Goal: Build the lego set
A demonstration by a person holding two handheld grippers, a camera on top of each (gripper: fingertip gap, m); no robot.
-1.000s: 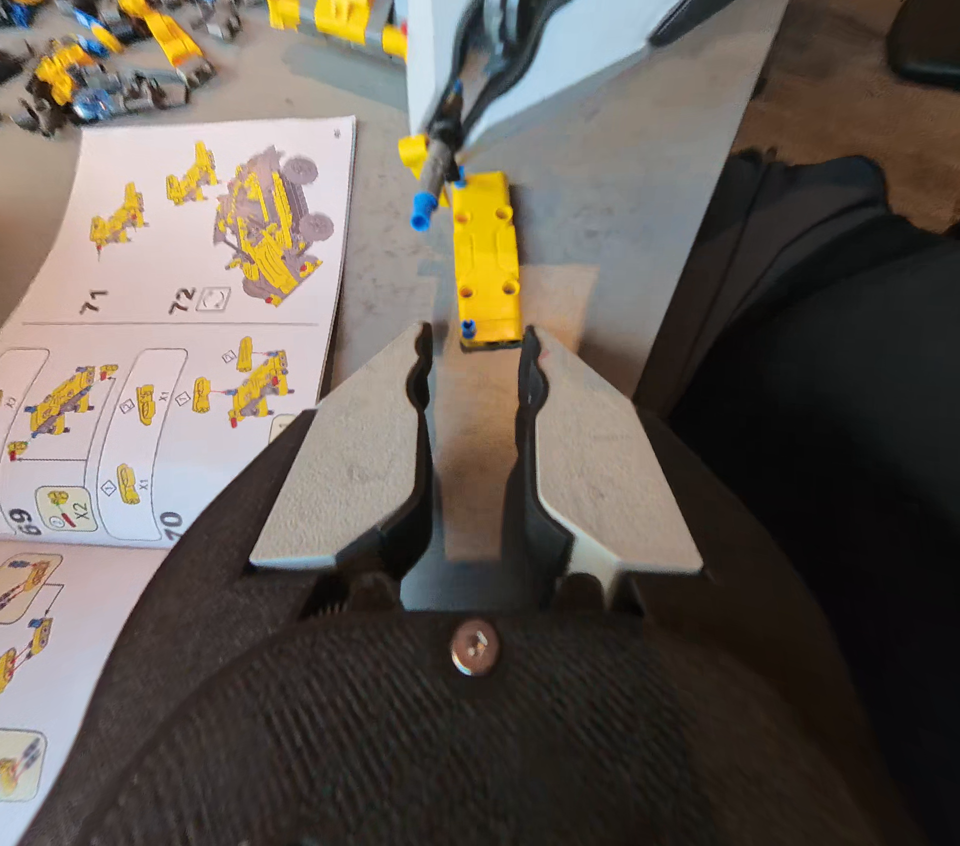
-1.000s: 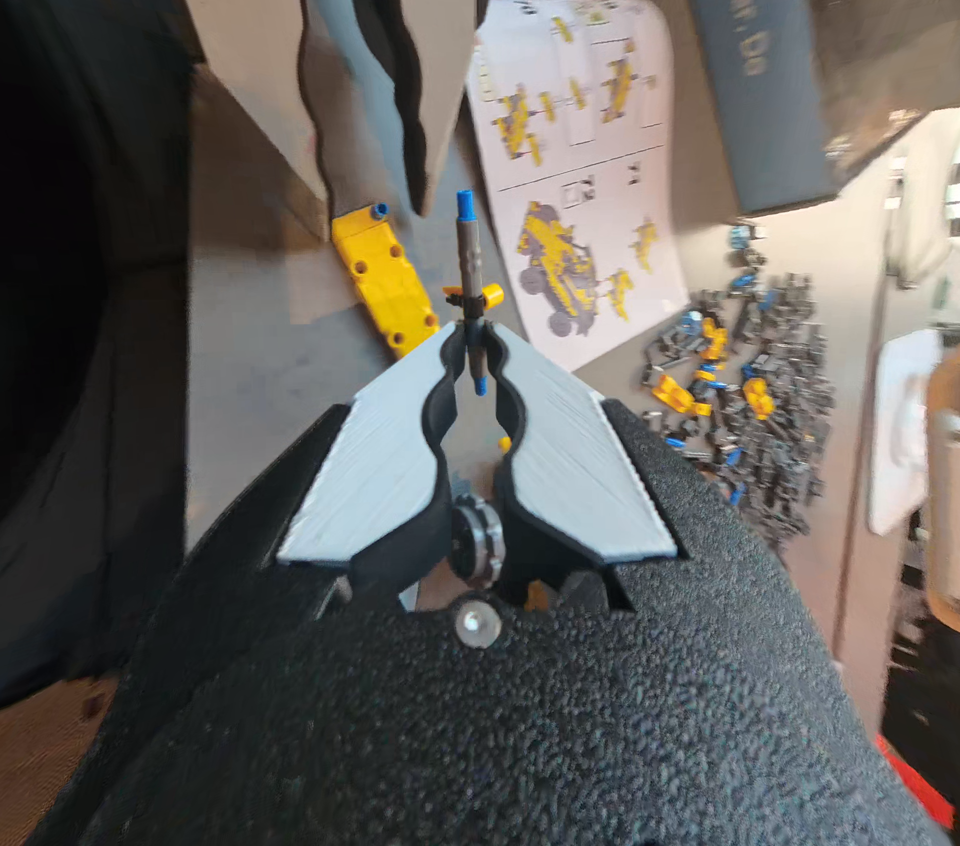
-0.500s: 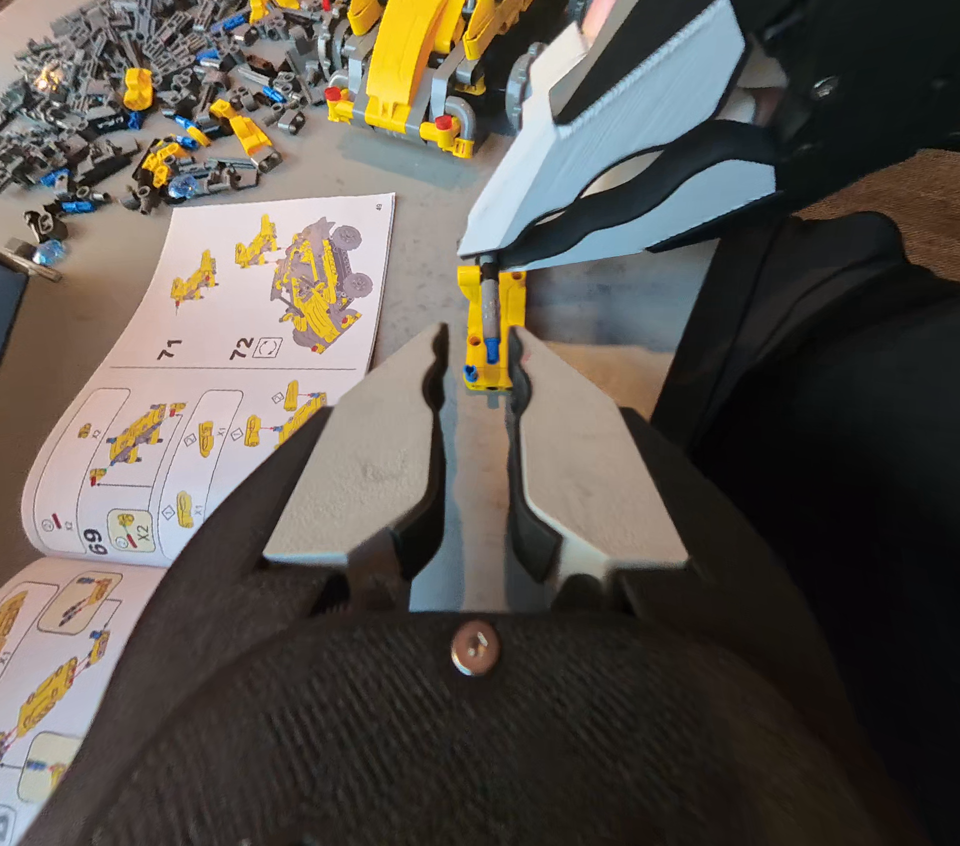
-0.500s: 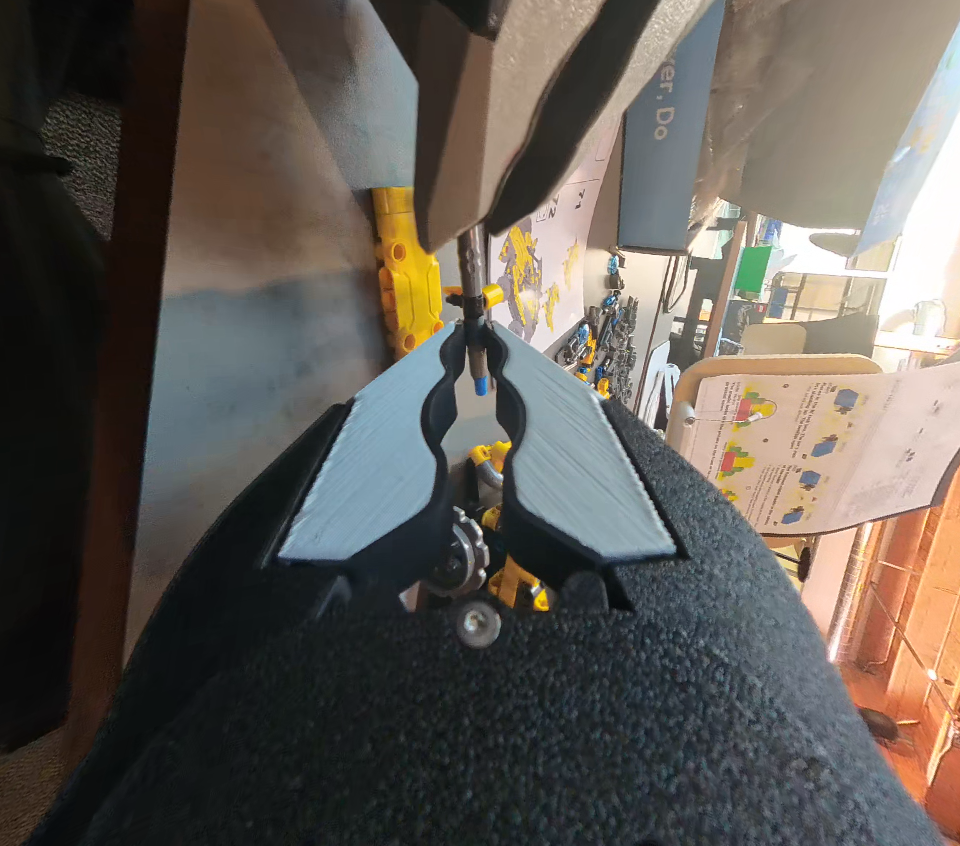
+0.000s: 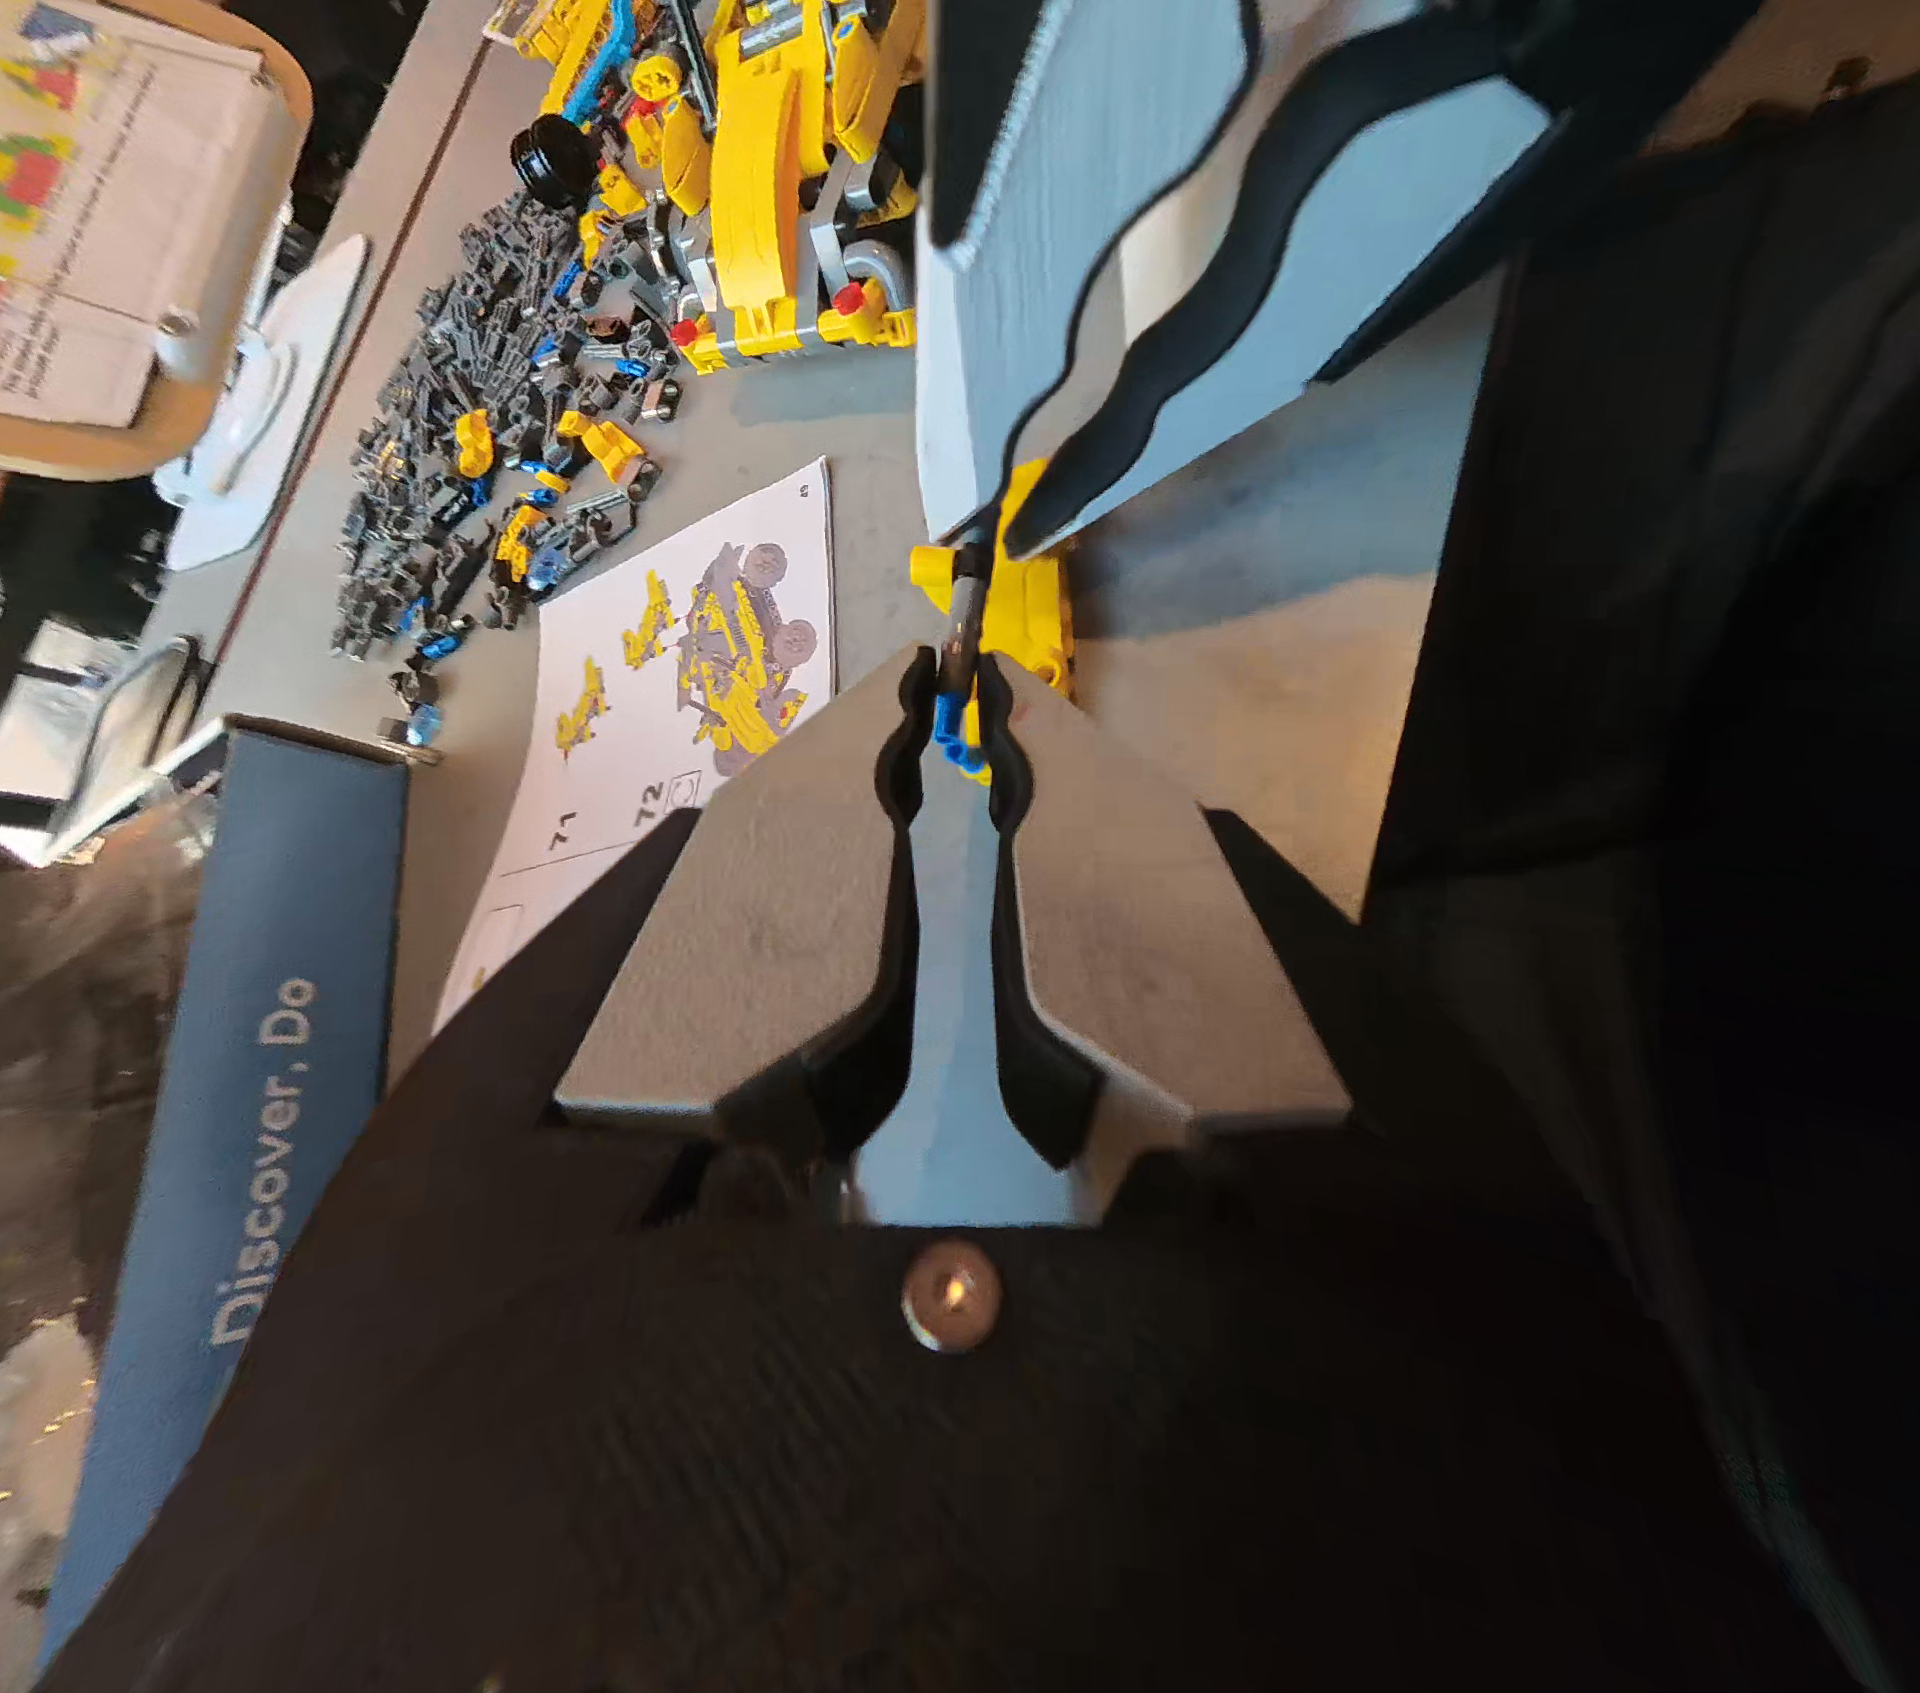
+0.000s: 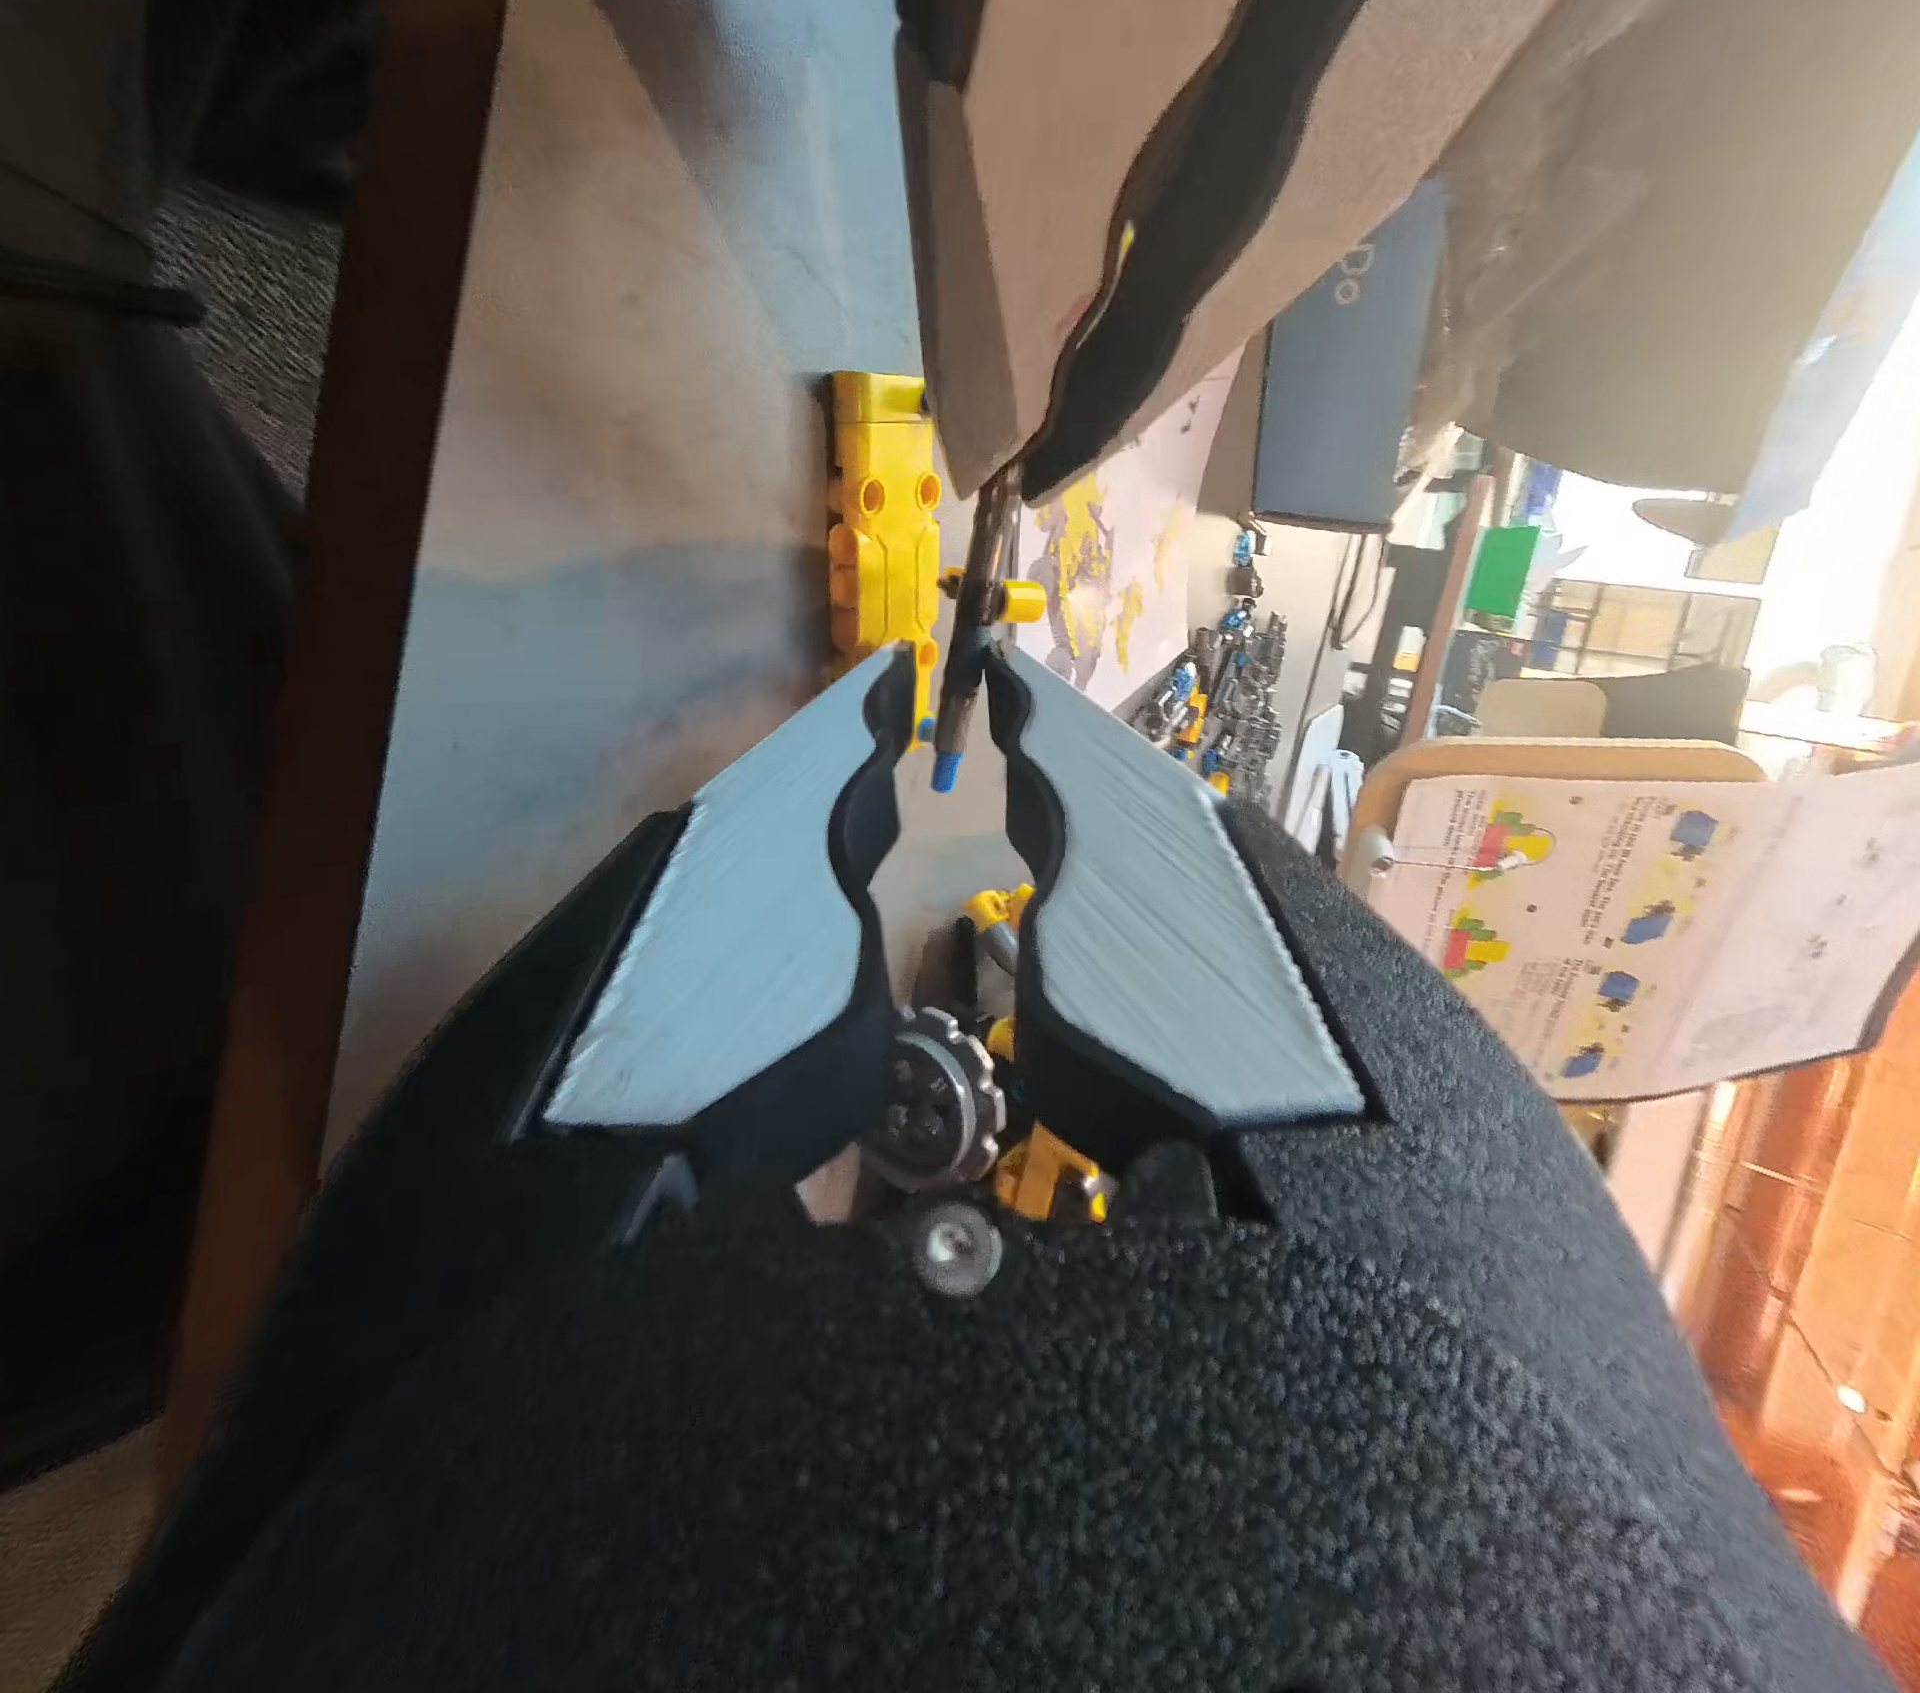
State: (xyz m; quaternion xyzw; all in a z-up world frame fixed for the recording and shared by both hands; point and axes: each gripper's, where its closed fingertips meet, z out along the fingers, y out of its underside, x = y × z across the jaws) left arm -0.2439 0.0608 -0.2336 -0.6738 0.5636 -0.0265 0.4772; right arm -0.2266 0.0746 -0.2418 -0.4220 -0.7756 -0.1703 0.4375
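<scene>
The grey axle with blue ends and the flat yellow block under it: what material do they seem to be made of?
Grey axle: probably moulded plastic with a dull finish, carrying blue plastic pins and a yellow collar. Flat yellow block: glossy moulded plastic, with even colour and round moulded holes.

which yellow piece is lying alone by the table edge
The flat yellow panel with round holes, beside the instruction booklet; the other yellow pieces sit in the loose pile.

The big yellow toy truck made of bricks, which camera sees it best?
The left wrist view. There the yellow truck model stands on the grey table behind the pile of loose pieces, mostly in sight, though the other tool hides its right side. The right wrist view shows only a gear and bits of yellow between its own fingers.
</scene>
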